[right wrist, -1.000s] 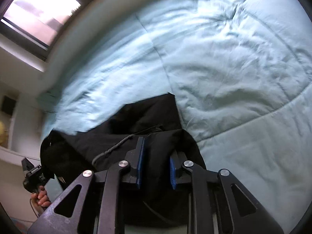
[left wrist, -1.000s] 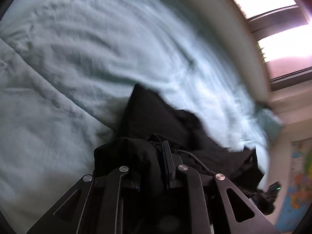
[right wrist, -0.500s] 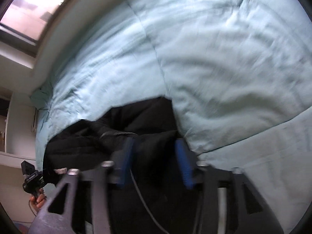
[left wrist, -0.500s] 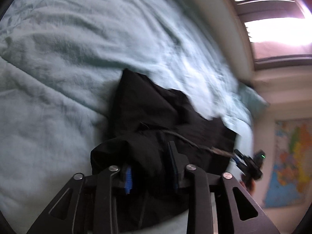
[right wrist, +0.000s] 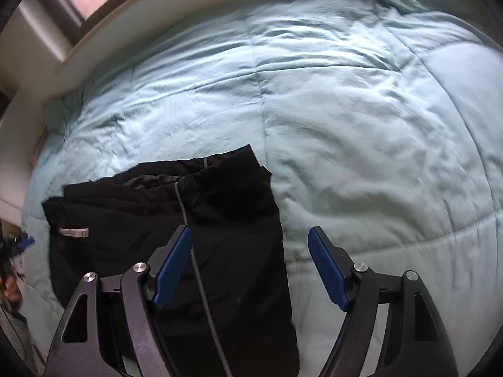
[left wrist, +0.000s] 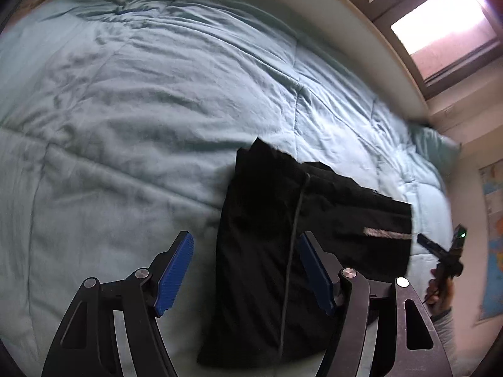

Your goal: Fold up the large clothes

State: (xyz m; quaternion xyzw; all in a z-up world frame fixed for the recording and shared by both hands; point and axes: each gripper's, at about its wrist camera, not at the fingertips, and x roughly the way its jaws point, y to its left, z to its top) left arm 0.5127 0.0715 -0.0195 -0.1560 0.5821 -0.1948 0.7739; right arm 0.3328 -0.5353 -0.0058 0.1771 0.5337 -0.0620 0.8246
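Since both my claws are opening with nothing pinched, left claw (left wrist: 245, 262) and right claw (right wrist: 250, 259), the black garment (left wrist: 283, 235) lies folded on the teal comforter (left wrist: 141, 94); probably only tidying left.

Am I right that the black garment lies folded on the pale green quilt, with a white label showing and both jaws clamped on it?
Not quite: neither pair of jaws grips it. In both wrist views the left gripper and the right gripper have their jaws opening, clear of the fabric. The rest holds: the garment lies folded on the quilt, label showing.
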